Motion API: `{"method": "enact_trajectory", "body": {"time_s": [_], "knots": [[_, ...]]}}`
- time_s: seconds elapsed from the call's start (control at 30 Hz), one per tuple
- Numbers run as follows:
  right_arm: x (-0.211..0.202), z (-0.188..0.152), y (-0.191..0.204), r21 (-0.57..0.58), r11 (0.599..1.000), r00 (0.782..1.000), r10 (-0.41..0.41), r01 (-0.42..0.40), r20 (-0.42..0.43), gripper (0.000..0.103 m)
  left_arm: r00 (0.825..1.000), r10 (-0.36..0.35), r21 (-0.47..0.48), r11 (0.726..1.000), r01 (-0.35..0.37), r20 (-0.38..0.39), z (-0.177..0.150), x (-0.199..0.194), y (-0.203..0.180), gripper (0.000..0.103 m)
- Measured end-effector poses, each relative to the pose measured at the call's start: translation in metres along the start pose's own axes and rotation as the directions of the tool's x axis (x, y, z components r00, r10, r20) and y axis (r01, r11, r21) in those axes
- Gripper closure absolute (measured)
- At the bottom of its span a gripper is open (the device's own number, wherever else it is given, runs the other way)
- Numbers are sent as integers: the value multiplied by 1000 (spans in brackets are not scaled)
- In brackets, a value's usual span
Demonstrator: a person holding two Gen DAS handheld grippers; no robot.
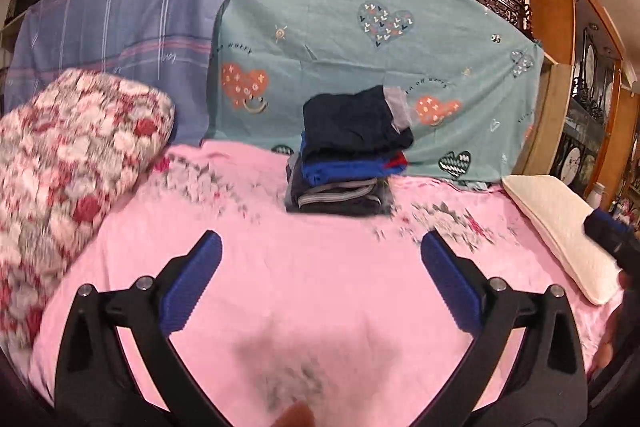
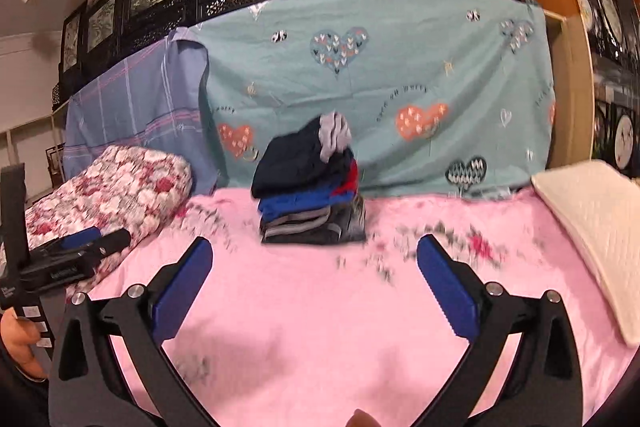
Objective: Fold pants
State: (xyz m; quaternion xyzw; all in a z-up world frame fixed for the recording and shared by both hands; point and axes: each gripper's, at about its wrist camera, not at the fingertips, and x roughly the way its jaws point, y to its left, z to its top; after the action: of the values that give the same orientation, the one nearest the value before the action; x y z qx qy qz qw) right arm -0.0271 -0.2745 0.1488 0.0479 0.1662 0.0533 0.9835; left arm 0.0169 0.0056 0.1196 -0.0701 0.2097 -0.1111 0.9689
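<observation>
Two grippers, both wide and empty | left gripper (image 1: 320, 259) over pink sheet (image 1: 304, 291) | pile of folded pants (image 1: 348, 155) far middle, by green cloth (image 1: 360, 47) | right gripper (image 2: 314, 267) near, over sheet

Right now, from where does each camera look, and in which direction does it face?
Left wrist view: sits on the left gripper, looking forward along its open fingers over the pink bedsheet to the stack of folded clothes; the right gripper shows at the right edge.
Right wrist view: sits on the right gripper, facing the same stack; the left gripper and a hand show at the left edge.
Shared: the stack, the floral quilt, the white pillow, the teal heart sheet.
</observation>
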Motion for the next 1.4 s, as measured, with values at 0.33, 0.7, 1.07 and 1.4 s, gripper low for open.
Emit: {"method": "enact_trajectory", "body": {"time_s": [0.33, 0.7, 1.07, 1.4], "knots": [[-26, -77, 12, 9, 998, 990, -65, 67, -122, 1, 994, 86, 93, 993, -79, -75, -82, -45, -15, 2], [-45, -77, 25, -41, 994, 993, -102, 99, -65, 1, 989, 131, 85, 988, -125, -66, -77, -42, -21, 2], [-39, -79, 22, -37, 994, 992, -104, 102, -78, 1, 980, 195, 106, 976, -190, -43, -75, -40, -16, 2], [-38, -81, 20, -40, 994, 991, -108, 105, -79, 1, 977, 212, 99, 973, -209, -13, -77, -41, -15, 2]]}}
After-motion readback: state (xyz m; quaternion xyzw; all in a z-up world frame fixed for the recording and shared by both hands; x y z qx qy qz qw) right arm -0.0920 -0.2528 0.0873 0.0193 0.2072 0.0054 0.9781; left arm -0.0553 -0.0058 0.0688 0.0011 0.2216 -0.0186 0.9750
